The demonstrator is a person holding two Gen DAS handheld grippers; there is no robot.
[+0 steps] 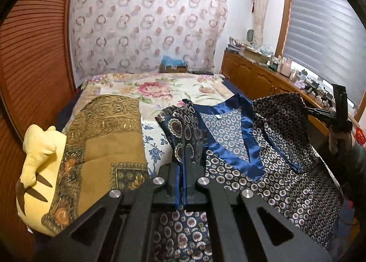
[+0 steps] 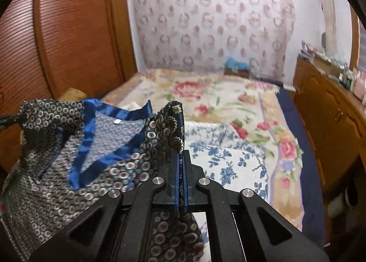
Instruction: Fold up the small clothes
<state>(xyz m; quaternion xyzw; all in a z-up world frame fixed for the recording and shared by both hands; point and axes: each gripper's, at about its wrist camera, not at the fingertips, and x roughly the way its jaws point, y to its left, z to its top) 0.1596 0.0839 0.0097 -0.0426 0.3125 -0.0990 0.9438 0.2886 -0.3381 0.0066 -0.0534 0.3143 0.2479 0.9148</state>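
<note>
A dark blue vest (image 1: 279,147) with a ring pattern and a shiny blue neckline hangs spread between my two grippers above the bed. My left gripper (image 1: 183,168) is shut on one shoulder edge of it. At the right edge of that view the right gripper (image 1: 311,109) pinches the other shoulder, with a hand (image 1: 338,140) behind it. In the right wrist view the right gripper (image 2: 181,161) is shut on a fold of the vest (image 2: 57,159). The left gripper (image 2: 16,118) shows at the far left, gripping the cloth.
The bed carries a floral blanket (image 1: 160,88) and a white cloth with blue flowers (image 2: 228,159). A folded brown-gold cloth (image 1: 109,143) and a yellow soft item (image 1: 39,147) lie at the left. A louvred wardrobe (image 1: 34,56) stands left, a cluttered wooden sideboard (image 1: 256,74) right.
</note>
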